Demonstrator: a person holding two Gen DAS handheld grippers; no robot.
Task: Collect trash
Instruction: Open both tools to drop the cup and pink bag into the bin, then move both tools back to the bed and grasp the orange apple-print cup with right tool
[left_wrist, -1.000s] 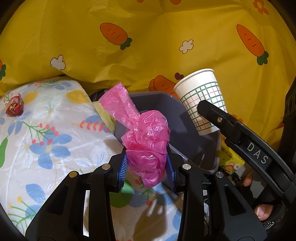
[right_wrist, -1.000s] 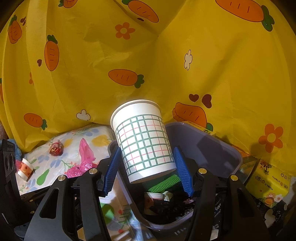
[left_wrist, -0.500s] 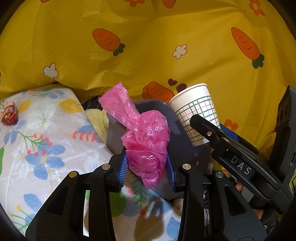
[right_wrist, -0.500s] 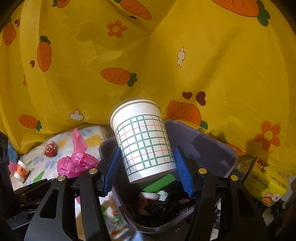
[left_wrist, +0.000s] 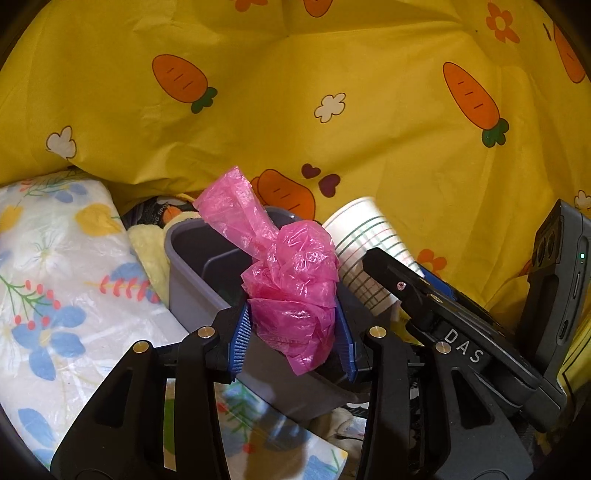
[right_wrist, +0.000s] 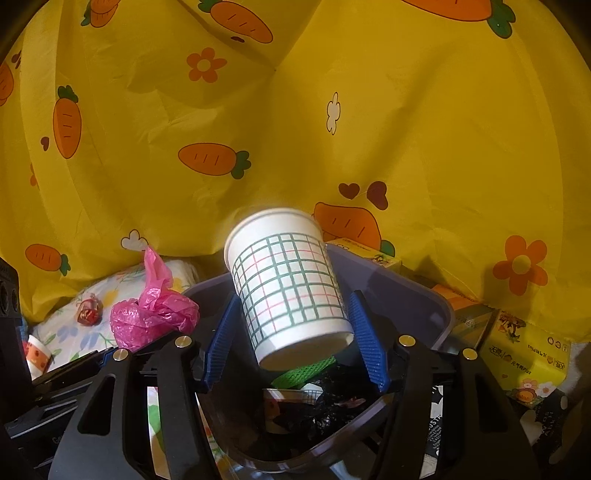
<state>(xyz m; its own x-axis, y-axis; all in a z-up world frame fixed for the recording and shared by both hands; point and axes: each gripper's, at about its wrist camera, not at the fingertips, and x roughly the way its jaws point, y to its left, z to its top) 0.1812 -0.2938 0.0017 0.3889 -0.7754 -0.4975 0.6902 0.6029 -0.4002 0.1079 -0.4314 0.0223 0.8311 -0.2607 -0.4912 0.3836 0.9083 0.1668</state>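
Home setup, staged for recording. Yellow carrot-print cloth (right_wrist: 406, 129) hung as backdrop, floral plastic sheet (left_wrist: 55, 295) over the worktop. Grey bin (right_wrist: 424, 295) with household trash inside, yellow tissue packs (right_wrist: 528, 358) beside it, wrapped sweet (right_wrist: 88, 312) on the sheet.

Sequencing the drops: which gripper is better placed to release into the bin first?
Right gripper: its paper cup hangs over the bin's open mouth. The left gripper, jaws opening, has the pink bag between them by the bin's near wall.
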